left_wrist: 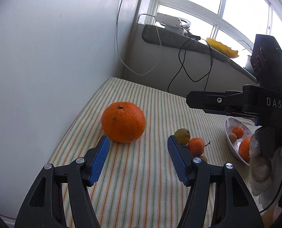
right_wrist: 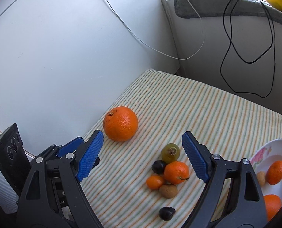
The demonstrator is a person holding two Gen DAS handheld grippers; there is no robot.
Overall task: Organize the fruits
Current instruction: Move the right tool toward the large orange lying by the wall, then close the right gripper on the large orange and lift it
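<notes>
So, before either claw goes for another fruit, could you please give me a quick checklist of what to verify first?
1. Left claw open and empty: ok.
2. Right claw open and empty: ok.
3. Big orange free on the striped cloth, nothing touching it: ok.
4. Small fruits by the green fruit spaced for a single pick: not ok, five sit bunched and touching; only the dark fruit lies apart.
5. Room in the bowl: ok, a few fruits inside, bare floor visible.
6. Whether the claws would clash on one target: cannot tell.
</notes>
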